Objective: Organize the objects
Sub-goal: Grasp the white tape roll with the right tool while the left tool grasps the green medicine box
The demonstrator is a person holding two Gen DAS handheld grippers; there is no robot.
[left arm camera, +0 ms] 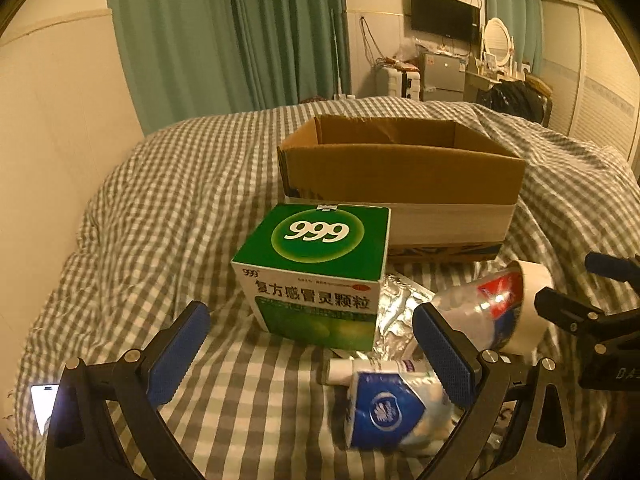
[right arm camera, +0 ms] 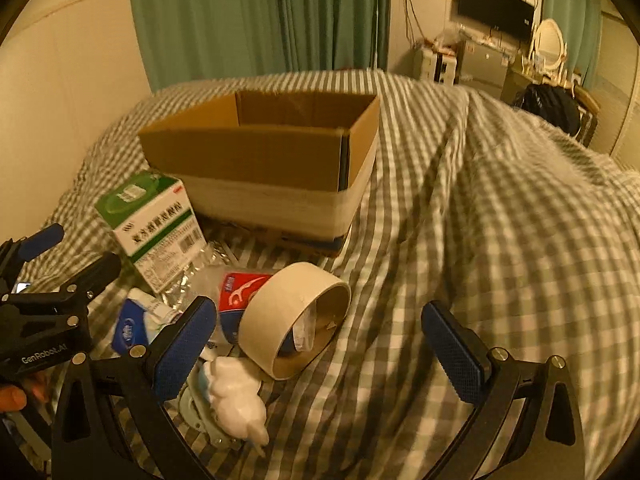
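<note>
Cardboard box (left arm camera: 400, 172): brown, open at the top, a pale band round its lower wall; stands on the bed, behind the loose items; its inside floor is hidden from both views.
Bed cover (right arm camera: 460, 240): grey-and-white check, rumpled, carrying every item.
Green medicine carton (left arm camera: 316, 276): marked "999", white front panel with printed characters; stands just in front of the box's left near corner.
Foil sachet sheet (left arm camera: 394, 308): silver, crinkled, lying flat, partly under the carton's right side.
Tape roll (right arm camera: 294, 320): cream, wide, lying tilted with its core facing the right wrist camera; something clear shows inside the core.
Red-and-blue packet (right arm camera: 236, 296): clear plastic with a floss-pick picture, touching the tape roll on its left.
Blue-and-white packet (left arm camera: 384, 408): lying near the camera, a small white tube (left arm camera: 372, 368) just behind it.
White lumpy item (right arm camera: 236, 396): glossy, lying on a clear blister pack beside the right gripper's left finger; kind not clear.
Left gripper (left arm camera: 316, 356): blue-padded fingers spread wide, grasping nothing, hovering before the carton and the blue packet.
Right gripper (right arm camera: 320, 344): fingers spread wide, empty, low over the cover with the tape roll between them.
Phone (left arm camera: 44, 404): lit screen at the left edge of the left wrist view.
Background: green curtains (left arm camera: 224, 32), wall-mounted screen (left arm camera: 444, 12).
</note>
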